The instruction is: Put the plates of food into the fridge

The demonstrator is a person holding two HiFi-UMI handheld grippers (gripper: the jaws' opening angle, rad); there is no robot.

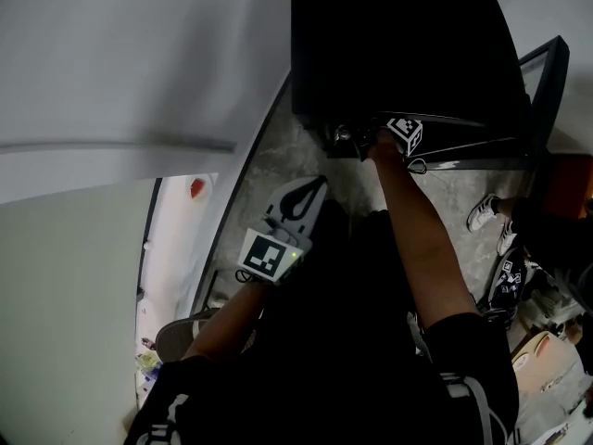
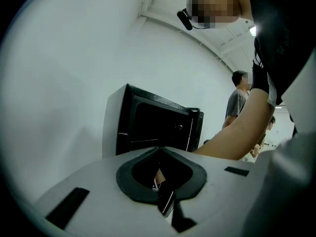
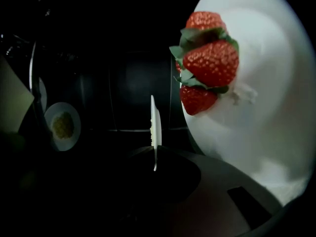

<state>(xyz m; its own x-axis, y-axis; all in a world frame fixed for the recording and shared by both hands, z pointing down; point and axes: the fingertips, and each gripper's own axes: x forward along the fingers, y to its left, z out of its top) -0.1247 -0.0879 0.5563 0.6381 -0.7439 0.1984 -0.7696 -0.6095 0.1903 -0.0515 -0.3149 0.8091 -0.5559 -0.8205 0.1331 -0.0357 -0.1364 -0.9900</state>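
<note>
head view: my right tool (image 1: 394,137) is at the mouth of the black fridge (image 1: 398,44), whose door (image 1: 547,91) stands open at the picture's right. my left tool (image 1: 298,202) hangs well back from it, near the white wall, so the right hand is by far the nearer. no plate shows here.

left gripper view: the left tool (image 2: 159,154) looks at the fridge (image 2: 148,127) from well apart, jaws together on nothing i can make out.

right gripper view: the right tool (image 3: 154,157) is clamped on the rim of a plate (image 3: 154,117). the plate is seen edge-on and runs straight ahead from the jaws into the dark fridge (image 3: 133,83). the strawberry plate (image 3: 256,122) fills the picture's right, just beside the held one, its strawberries (image 3: 210,65) facing it. a yellow-food plate (image 3: 62,126) lies further off at the left; i cannot tell what it rests on. i judge the set-down turns on that narrow gap: the held plate has to settle clear of the strawberries.
</note>
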